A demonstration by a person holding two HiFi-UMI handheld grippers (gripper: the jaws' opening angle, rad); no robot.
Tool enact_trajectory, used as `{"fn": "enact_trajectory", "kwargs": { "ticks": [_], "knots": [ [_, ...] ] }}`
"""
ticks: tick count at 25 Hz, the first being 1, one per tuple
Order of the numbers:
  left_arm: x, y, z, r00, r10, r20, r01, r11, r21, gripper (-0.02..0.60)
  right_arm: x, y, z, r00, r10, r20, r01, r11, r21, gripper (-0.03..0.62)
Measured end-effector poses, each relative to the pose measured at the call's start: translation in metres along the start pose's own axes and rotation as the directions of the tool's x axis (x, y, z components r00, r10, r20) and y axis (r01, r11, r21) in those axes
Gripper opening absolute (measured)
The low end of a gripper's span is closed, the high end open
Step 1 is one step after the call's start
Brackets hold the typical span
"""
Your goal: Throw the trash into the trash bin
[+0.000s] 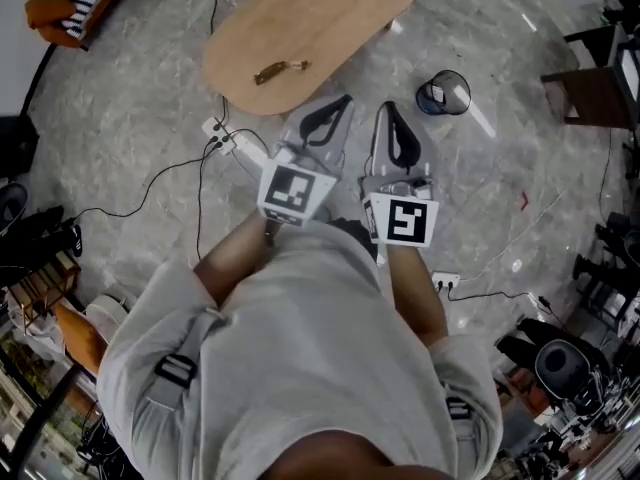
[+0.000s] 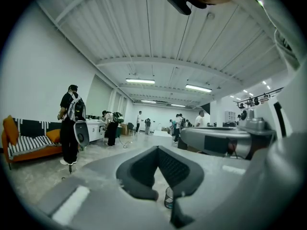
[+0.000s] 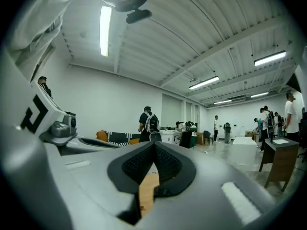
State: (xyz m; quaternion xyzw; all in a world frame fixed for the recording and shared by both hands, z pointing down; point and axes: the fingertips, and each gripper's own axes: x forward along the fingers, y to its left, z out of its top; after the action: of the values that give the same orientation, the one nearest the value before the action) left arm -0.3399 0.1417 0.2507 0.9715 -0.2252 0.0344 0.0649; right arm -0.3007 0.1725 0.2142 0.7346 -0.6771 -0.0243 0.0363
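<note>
Head view shows the left gripper and the right gripper side by side in front of the person, each with its jaws together and nothing between them. The trash, a small brown piece, lies on the wooden counter ahead and to the left of both grippers, its long axis running almost across the picture, so I judge the left gripper to be the nearer one. The trash bin stands on the floor near the counter's right side, a little ahead and to the right of the right gripper.
</note>
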Motion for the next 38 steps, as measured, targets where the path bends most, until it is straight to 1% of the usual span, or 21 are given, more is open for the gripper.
{"fn": "enact_trajectory", "kwargs": {
  "ticks": [2,5,8,11,13,16,19,21,23,24,25,27,30,33,34,35,36,37,38],
  "knots": [
    [0.000,0.026,-0.002,1.000,0.028,-0.006,-0.028,0.999,-0.030,0.018,0.021,0.009,-0.005,1.000,0.020,-0.024,-0.020,1.000,-0.004,0.008],
    [0.002,0.066,-0.012,0.996,0.083,-0.028,-0.083,0.996,-0.030,0.018,0.052,0.017,-0.011,0.997,0.064,-0.046,-0.064,0.998,-0.009,0.008],
    [0.001,0.100,-0.029,0.987,0.150,-0.055,-0.154,0.985,-0.075,0.018,0.081,0.027,-0.022,0.989,0.128,-0.072,-0.129,0.992,-0.014,0.008],
    [0.000,0.124,-0.056,0.972,0.209,-0.109,-0.222,0.967,-0.126,0.018,0.105,0.035,-0.052,0.964,0.214,-0.158,-0.219,0.976,-0.015,0.008],
    [0.011,0.145,-0.071,0.958,0.247,-0.143,-0.265,0.956,-0.123,0.018,0.136,0.037,-0.070,0.943,0.274,-0.189,-0.277,0.961,0.012,0.008],
    [0.032,0.175,-0.080,0.939,0.299,-0.167,-0.319,0.942,-0.106,0.018,0.180,0.042,-0.087,0.914,0.358,-0.190,-0.357,0.933,0.042,0.008],
    [0.043,0.208,-0.097,0.909,0.366,-0.200,-0.393,0.912,-0.118,0.018,0.214,0.056,-0.105,0.869,0.454,-0.197,-0.455,0.889,0.045,0.008],
    [0.046,0.233,-0.113,0.879,0.422,-0.220,-0.454,0.883,-0.120,0.018,0.236,0.066,-0.129,0.827,0.512,-0.233,-0.520,0.854,0.032,0.008],
    [0.048,0.258,-0.129,0.843,0.478,-0.247,-0.516,0.847,-0.124,0.018,0.258,0.076,-0.155,0.793,0.552,-0.258,-0.560,0.827,0.049,0.008],
    [0.048,0.267,-0.139,0.829,0.494,-0.264,-0.538,0.833,-0.130,0.018,0.266,0.080,-0.167,0.781,0.566,-0.264,-0.572,0.818,0.062,0.008],
    [0.048,0.273,-0.150,0.820,0.499,-0.280,-0.548,0.826,-0.132,0.018,0.271,0.083,-0.180,0.767,0.578,-0.277,-0.584,0.809,0.071,0.008],
    [0.049,0.278,-0.174,0.813,0.493,-0.310,-0.552,0.822,-0.139,0.018,0.274,0.088,-0.212,0.733,0.594,-0.330,-0.604,0.792,0.083,0.008],
    [0.052,0.280,-0.218,0.806,0.474,-0.355,-0.556,0.811,-0.180,0.018,0.275,0.095,-0.269,0.674,0.599,-0.432,-0.636,0.768,0.074,0.008],
    [0.051,0.287,-0.268,0.805,0.450,-0.386,-0.549,0.812,-0.199,0.018,0.279,0.113,-0.329,0.607,0.610,-0.509,-0.673,0.736,0.079,0.008],
    [0.050,0.289,-0.285,0.801,0.447,-0.398,-0.553,0.807,-0.207,0.018,0.280,0.120,-0.348,0.582,0.617,-0.530,-0.690,0.719,0.079,0.008],
    [0.048,0.290,-0.302,0.793,0.447,-0.414,-0.565,0.793,-0.226,0.018,0.280,0.125,-0.365,0.559,0.617,-0.554,-0.708,0.703,0.069,0.008],
    [0.046,0.290,-0.320,0.782,0.450,-0.431,-0.584,0.771,-0.256,0.018,0.281,0.128,-0.381,0.542,0.607,-0.582,-0.721,0.691,0.050,0.008],
    [0.044,0.292,-0.338,0.772,0.453,-0.446,-0.604,0.742,-0.290,0.018,0.284,0.130,-0.396,0.530,0.591,-0.608,-0.729,0.684,0.030,0.008],
    [0.043,0.296,-0.355,0.762,0.457,-0.458,-0.622,0.715,-0.320,0.018,0.288,0.133,-0.410,0.524,0.577,-0.626,-0.732,0.681,0.015,0.008]
  ]
}}
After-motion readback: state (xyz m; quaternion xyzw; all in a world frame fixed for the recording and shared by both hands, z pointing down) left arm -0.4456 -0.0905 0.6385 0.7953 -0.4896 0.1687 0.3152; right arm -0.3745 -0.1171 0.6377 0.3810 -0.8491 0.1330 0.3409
